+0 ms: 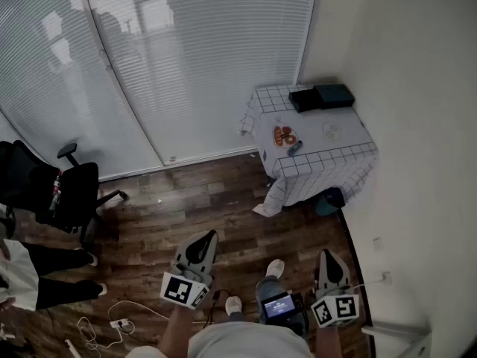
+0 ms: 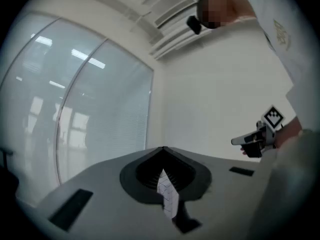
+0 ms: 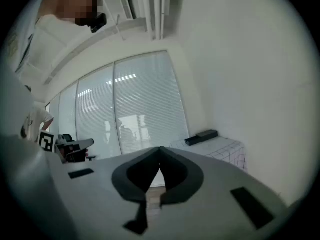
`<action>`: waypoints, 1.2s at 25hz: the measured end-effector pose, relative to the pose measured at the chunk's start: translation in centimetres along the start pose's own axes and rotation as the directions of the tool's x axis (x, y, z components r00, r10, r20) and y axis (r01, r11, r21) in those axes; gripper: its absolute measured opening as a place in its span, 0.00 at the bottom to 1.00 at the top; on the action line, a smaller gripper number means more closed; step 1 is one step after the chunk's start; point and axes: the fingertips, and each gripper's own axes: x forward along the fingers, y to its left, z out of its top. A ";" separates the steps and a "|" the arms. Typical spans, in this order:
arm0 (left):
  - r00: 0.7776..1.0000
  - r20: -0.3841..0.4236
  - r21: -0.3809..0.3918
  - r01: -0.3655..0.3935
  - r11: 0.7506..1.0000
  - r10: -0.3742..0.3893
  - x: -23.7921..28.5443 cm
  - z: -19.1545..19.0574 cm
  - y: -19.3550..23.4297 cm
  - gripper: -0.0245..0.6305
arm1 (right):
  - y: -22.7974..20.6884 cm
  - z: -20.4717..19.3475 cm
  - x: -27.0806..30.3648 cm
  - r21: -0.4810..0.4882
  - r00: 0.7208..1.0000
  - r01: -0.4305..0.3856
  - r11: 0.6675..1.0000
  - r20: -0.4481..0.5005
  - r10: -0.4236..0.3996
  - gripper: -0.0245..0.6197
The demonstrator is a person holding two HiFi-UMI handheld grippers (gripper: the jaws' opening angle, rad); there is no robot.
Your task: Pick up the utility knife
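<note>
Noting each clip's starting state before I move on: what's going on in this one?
A person stands on the wooden floor with a gripper in each hand. The left gripper and right gripper are both shut and empty, pointing roughly level. A small table with a checked cloth stands in the corner, some way off across the floor. Among the few small items on it is what may be the utility knife, though it is too small to be sure. Nothing has been picked up yet.
</note>
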 end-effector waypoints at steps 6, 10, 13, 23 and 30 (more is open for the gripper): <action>0.999 0.024 0.157 -0.041 0.987 0.037 -0.9 3.6 -4.5 0.05 | 0.4 2.6 -2.2 -0.118 0.995 -0.055 0.991 0.073 0.064 0.05; 0.997 0.021 0.024 -0.070 0.997 0.069 -0.7 3.8 -7.3 0.05 | -0.4 3.9 -4.3 -0.168 0.994 -0.041 0.985 0.091 0.057 0.05; 0.997 -0.028 0.004 -0.071 0.997 0.071 -0.1 3.0 -10.0 0.05 | -1.4 4.8 -5.7 -0.177 0.992 -0.014 0.984 0.117 0.035 0.05; 0.990 -0.141 0.094 0.022 0.995 -0.008 1.7 1.0 -16.8 0.05 | -4.8 4.4 -7.3 -0.156 0.992 -0.054 0.986 0.101 0.070 0.05; 0.996 -0.093 0.084 0.009 0.996 -0.001 2.8 2.9 -18.3 0.05 | -4.8 4.5 -7.0 -0.155 0.989 -0.086 0.984 0.107 0.103 0.05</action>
